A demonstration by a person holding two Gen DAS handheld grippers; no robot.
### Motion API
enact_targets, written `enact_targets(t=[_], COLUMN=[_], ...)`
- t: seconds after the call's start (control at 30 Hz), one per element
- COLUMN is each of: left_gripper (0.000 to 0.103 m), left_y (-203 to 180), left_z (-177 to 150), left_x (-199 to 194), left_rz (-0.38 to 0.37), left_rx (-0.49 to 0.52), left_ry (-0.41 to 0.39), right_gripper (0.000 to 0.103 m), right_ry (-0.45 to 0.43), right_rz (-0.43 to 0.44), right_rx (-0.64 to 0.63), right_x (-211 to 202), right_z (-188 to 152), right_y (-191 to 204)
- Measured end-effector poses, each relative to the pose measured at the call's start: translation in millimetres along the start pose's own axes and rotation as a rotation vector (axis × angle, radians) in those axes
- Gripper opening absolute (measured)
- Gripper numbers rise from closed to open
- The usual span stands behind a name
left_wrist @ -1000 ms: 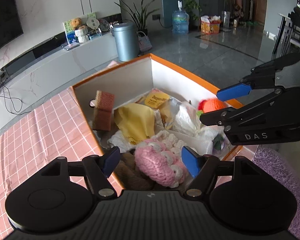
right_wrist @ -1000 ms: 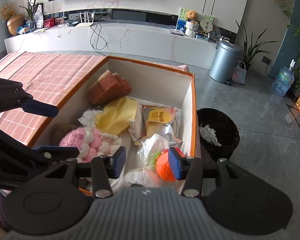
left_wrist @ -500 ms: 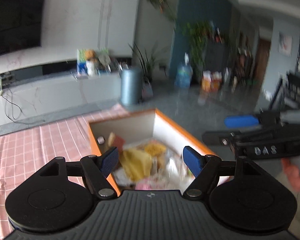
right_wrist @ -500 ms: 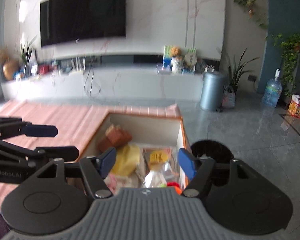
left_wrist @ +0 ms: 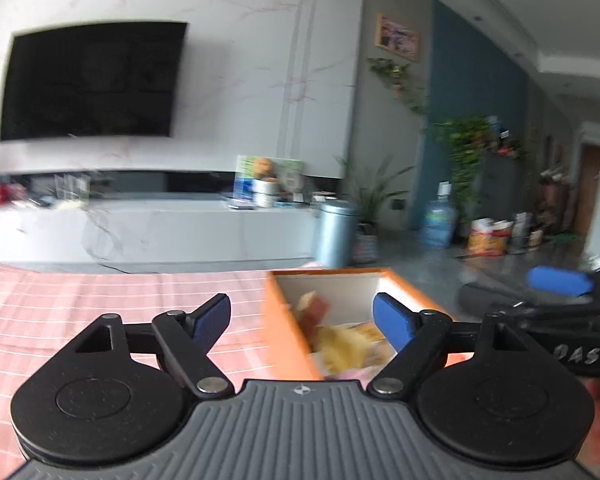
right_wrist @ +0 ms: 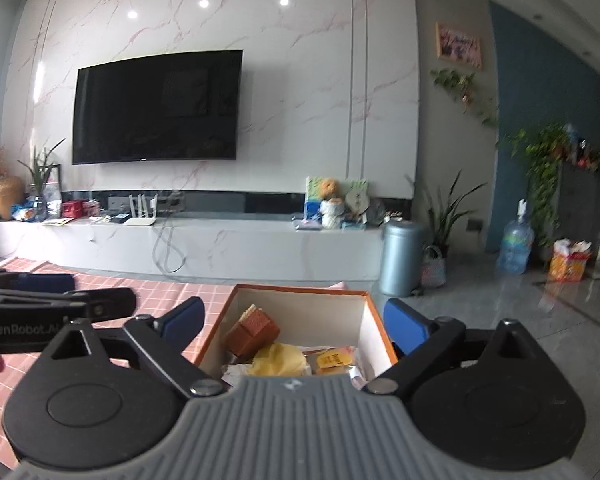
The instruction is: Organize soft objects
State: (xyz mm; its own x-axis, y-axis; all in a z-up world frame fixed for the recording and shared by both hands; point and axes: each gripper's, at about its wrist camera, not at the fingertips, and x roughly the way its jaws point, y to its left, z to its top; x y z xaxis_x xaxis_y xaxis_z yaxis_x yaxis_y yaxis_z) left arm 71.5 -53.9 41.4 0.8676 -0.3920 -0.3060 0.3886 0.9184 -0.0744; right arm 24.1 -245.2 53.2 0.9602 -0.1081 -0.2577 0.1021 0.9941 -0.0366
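Orange-rimmed box (right_wrist: 374,320) at tablecloth (right_wrist: 148,294) edge, bare floor (right_wrist: 500,312) beyond

Marble wall (right_wrist: 300,80) ahead with black TV (right_wrist: 156,108), low white console (right_wrist: 220,248) below; grey glossy floor (right_wrist: 520,312) right, teal wall (right_wrist: 540,120), ceiling spotlights (right_wrist: 204,3) on.

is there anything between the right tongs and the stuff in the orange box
Nothing visible blocks them. The right tongs, jaws opening and empty, sit above the open-topped orange box, looking straight in at the brown sponge and yellow cloth. The left tongs are off to the side, over the pink tablecloth.
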Motion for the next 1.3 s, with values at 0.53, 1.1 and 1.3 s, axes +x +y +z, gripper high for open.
enact_targets(t=[0.53,1.1,1.3], left_gripper=[0.099,0.099,0.099], left_y=[14,14,12], left_z=[-48,-66,-64], left_x=[4,-3,-6], left_rz=[0.209,0.248,0.246], left_rx=[-0.006,0.015,0.014], left_ry=[0.054,0.117,0.114], right_gripper=[0.1,0.1,0.1], right_ry=[0.064,0.116,0.106], right_rz=[-0.035,-0.025,-0.023], right_rx=[-0.045,-0.026,-0.026], right_x=[9,7,4], right_z=[-66,-84,-82], right_y=[25,30,30])
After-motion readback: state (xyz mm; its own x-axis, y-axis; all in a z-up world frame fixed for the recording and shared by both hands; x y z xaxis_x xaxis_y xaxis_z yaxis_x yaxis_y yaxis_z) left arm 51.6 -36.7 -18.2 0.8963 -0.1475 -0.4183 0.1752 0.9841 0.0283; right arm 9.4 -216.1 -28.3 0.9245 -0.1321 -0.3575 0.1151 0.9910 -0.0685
